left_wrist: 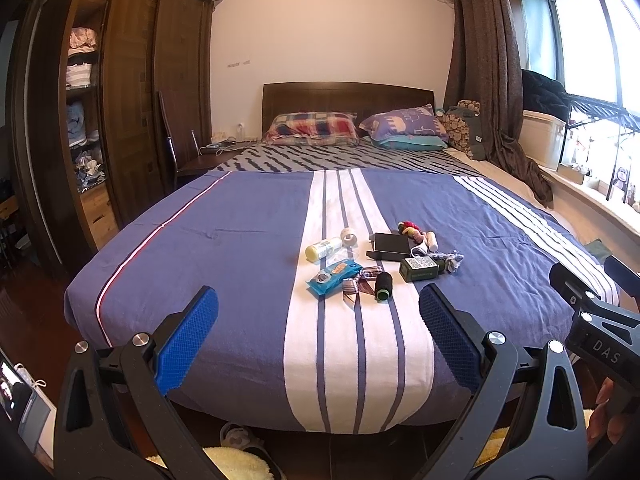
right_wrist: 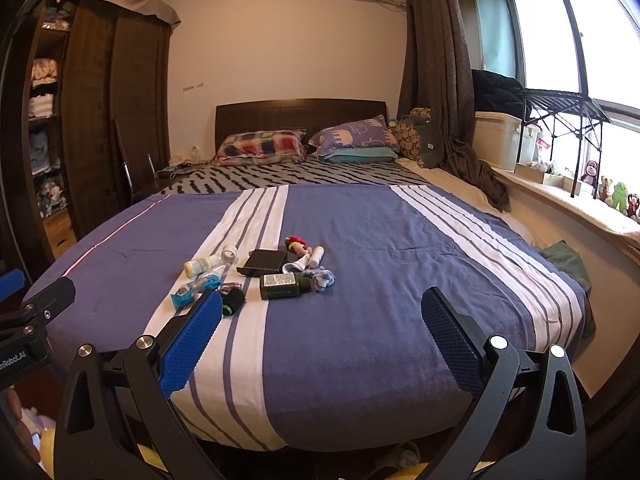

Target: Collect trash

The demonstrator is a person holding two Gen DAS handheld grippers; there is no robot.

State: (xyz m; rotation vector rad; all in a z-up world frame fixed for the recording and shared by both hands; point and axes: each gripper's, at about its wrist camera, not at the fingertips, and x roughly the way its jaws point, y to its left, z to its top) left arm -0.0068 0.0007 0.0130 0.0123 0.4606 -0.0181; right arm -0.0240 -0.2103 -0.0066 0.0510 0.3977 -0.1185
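1. The bed [left_wrist: 248,264], under a blue spread with white stripe bands, fills the room's middle; its foot edge lies just ahead of both grippers, and wide bare cloth runs from that edge up to the clutter.
2. Left of the bed stands a dark wardrobe [left_wrist: 120,92] with open shelves; a strip of floor separates it from the bed's left edge.
3. Right of the bed, a brown curtain [right_wrist: 440,92] hangs down onto the mattress corner, and a pale window ledge [right_wrist: 580,208] runs along the bed's right edge.
4. The left gripper [left_wrist: 318,336] hangs over the bed's foot edge, its jaws spread wide and empty.
5. The right gripper [right_wrist: 322,340] hangs over the same edge, further right, also spread wide with nothing between its blue pads [right_wrist: 188,344].
6. The trash sits in one cluster near the bed's centre, on and just right of the middle white band: a black box [left_wrist: 392,246], a green box [left_wrist: 420,269], a blue wipes packet [left_wrist: 334,276], a pale bottle [left_wrist: 323,249], a black spool [left_wrist: 384,286] and a tape roll [left_wrist: 351,236].
7. Bare spread surrounds the cluster on every side.
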